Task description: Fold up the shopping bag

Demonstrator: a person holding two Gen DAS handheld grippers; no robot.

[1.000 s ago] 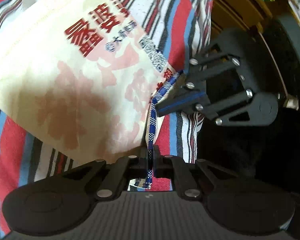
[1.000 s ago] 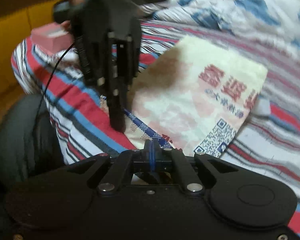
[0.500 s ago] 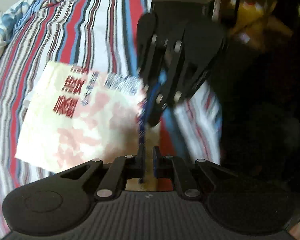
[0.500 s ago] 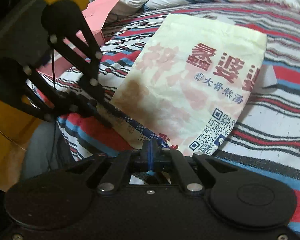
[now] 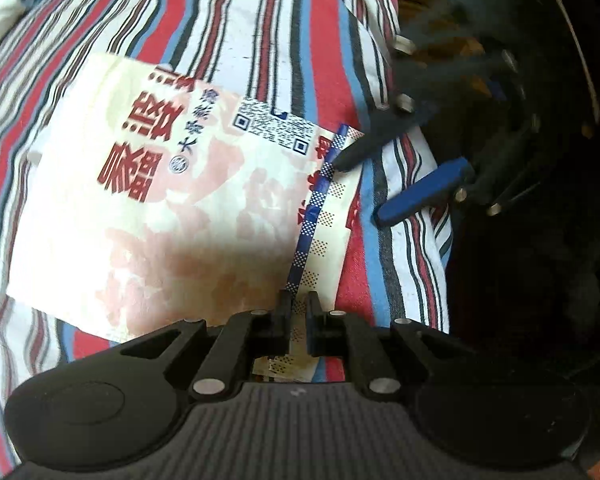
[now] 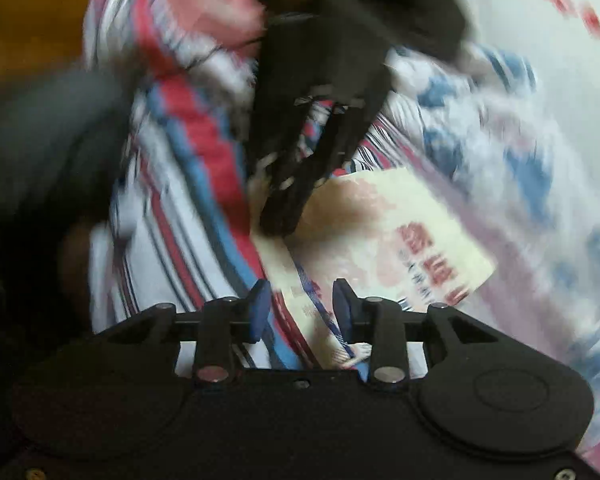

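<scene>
In the left wrist view, the shopping bag [image 5: 160,208] lies flat on the striped bedsheet [image 5: 292,20], cream with red characters and a printed square code near its far right corner. Its blue-checked edge strip [image 5: 312,216] runs from that corner down toward the camera and passes between the fingers of the left gripper [image 5: 298,312], which stand nearly together and pinch the strip at the bag's near right corner. The bag spreads away to the left of this gripper. The right gripper [image 5: 364,184] comes in from the right, blurred; one black finger touches the far end of the strip, and the blue-padded finger sits apart from it over the sheet, clear of the bag.

In the right wrist view, heavily blurred, the right gripper [image 6: 300,308] has its blue pads spread and its jaws are opening. The bag's corner [image 6: 300,292] and strip lie between the pads, which do not press on them. The bag [image 6: 400,232] extends ahead and to the right. The left gripper [image 6: 280,216] points down onto the bag's far left corner.
</scene>
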